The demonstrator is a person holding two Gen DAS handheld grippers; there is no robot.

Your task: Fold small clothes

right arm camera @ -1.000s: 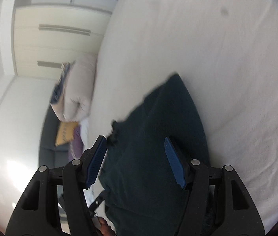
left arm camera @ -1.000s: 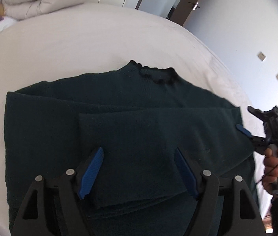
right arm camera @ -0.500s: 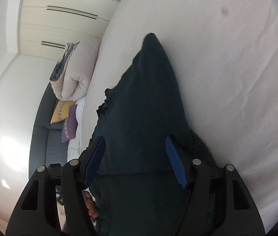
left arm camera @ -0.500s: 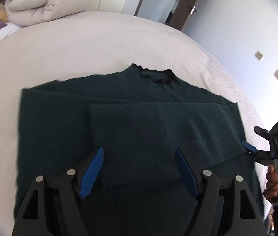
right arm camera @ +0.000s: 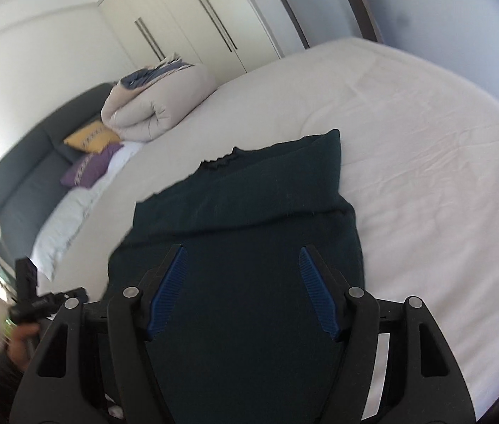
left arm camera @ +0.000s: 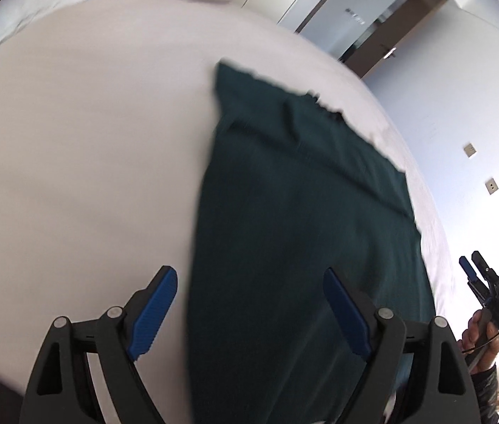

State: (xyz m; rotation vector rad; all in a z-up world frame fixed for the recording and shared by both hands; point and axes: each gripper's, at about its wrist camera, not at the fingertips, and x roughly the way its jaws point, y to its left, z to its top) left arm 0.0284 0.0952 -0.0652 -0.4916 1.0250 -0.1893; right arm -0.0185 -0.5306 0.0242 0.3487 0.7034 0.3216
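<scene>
Both grippers have pulled back w/ fingers opening wider, nothing between them: left gripper (left arm camera: 249,312), right gripper (right arm camera: 242,289). Dark green sweater (right arm camera: 249,212) lies flat on the bed (right arm camera: 426,162), sleeves folded in. Next step, prob.: grab hem, fold toward collar. Rolled duvet (right arm camera: 157,106) & pillows sit well apart; nothing blocks.

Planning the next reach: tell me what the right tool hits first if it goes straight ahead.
Most likely the dark green sweater on the bed: it fills the view between the open right tool, though depth is hard to judge.
</scene>
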